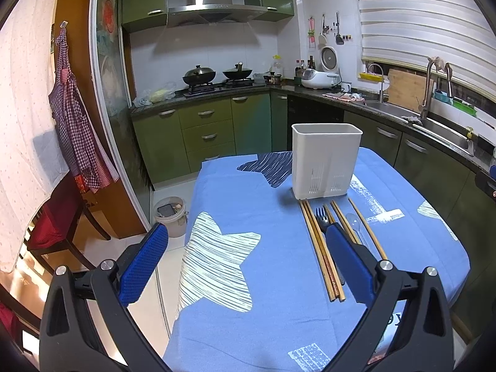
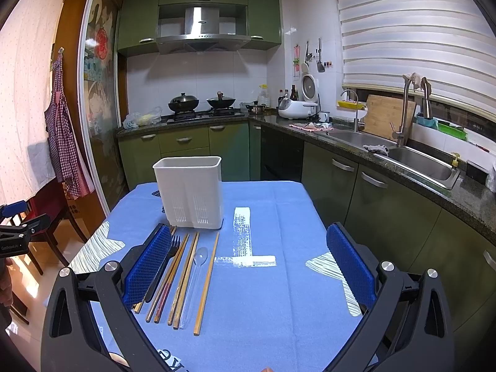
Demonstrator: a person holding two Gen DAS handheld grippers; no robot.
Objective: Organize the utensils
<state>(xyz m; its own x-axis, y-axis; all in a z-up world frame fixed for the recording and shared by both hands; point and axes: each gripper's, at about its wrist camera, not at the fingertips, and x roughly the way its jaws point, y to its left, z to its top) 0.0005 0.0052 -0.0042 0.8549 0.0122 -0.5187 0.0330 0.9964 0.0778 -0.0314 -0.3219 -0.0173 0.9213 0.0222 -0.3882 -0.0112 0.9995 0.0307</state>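
A white utensil holder (image 2: 189,190) stands on the blue tablecloth (image 2: 272,279); just before it lie chopsticks (image 2: 207,282), a black fork (image 2: 167,260) and a clear spoon (image 2: 195,276), the right gripper (image 2: 248,266) spread wide.

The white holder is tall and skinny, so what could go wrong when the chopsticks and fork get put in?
1. The white holder stands free on the blue cloth; a bump might tip it.
2. The chopsticks, black fork and clear spoon lie tightly together, so the open right gripper may nudge neighbours or pinch two.
3. The clear spoon is hard to see and could be missed.
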